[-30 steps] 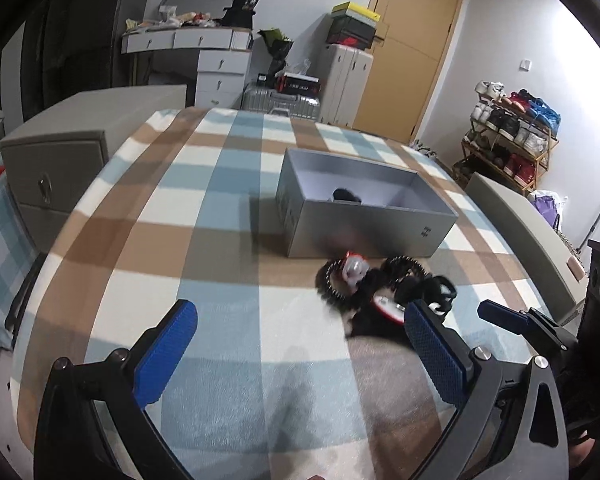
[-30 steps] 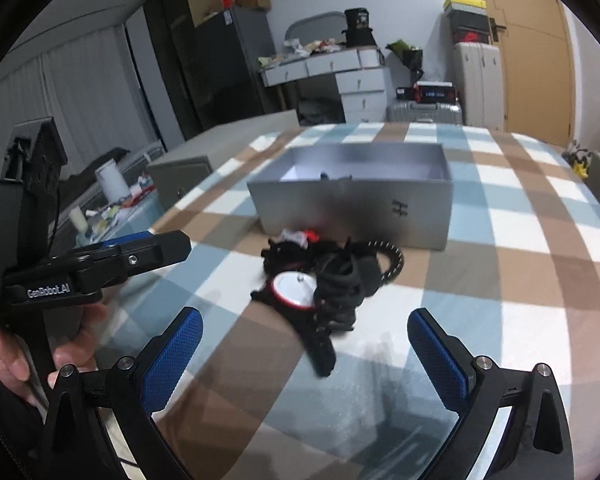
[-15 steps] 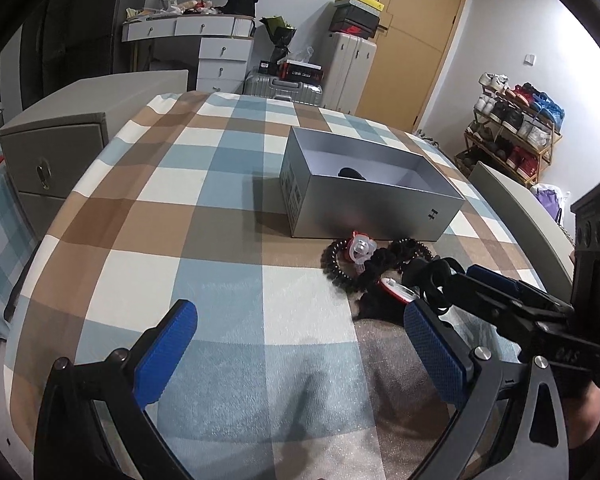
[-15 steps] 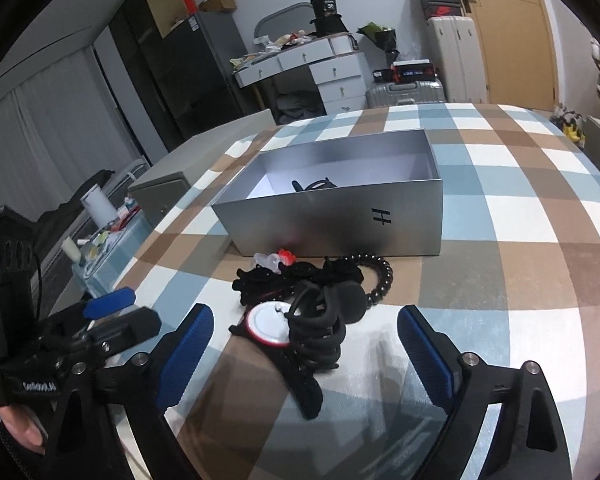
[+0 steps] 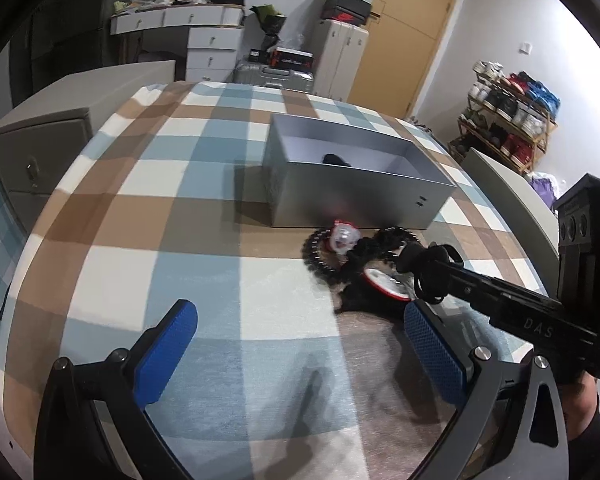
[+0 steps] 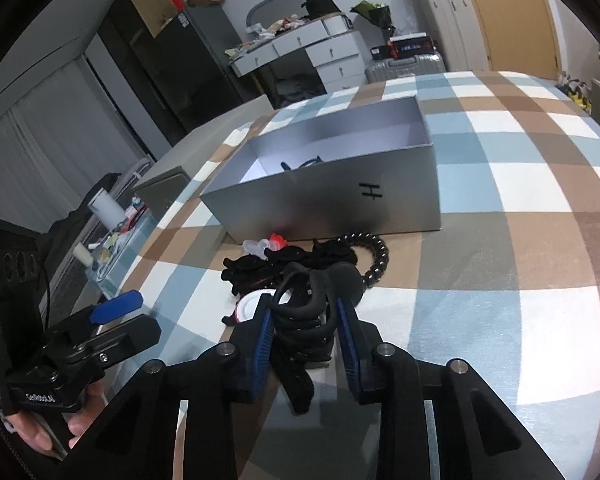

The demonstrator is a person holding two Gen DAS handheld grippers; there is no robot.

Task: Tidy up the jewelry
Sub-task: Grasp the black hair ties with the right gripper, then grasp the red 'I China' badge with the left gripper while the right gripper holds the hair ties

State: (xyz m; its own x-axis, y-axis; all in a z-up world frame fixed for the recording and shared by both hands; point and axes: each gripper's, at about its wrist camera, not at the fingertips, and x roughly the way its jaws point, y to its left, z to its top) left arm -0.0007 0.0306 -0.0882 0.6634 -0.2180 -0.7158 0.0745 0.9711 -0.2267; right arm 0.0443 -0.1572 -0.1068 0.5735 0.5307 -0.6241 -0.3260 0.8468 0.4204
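The right tool [image 6: 306, 322] has just been closing, and its blue ribbed pads [image 6: 263, 334] now pinch a bundle of black coiled elastic bands [image 6: 304, 320] at the near edge of a tangled heap of jewelry and hair pieces [image 6: 300, 264] lying on the brown, blue and white checked cloth [image 6: 520, 208] that covers the worktop, just in front of the open silver-grey cardboard box [image 6: 340, 196]. The left tool [image 5: 300, 348] hovers over bare cloth with its blue pads spread wide and nothing between them, near the heap but not touching it. The main risk, as I judge it, is the tangle: the pinched bands appear looped through or under the black beaded bracelet [image 6: 374, 256] and the round red-and-white piece [image 6: 250, 304], so a lift could drag the whole heap along, or shed pieces halfway to the box. The small clear-and-red clip [image 6: 266, 245] rests right against the box wall and could be flicked off the worktop if the heap jerks. The bands are soft and springy, so they may squeeze out from between the pads; how much of the bundle the pads truly hold cannot be told. The box is light card and already holds a dark item [image 5: 336, 159]; a snagged strand catching its rim might shove or tip it.
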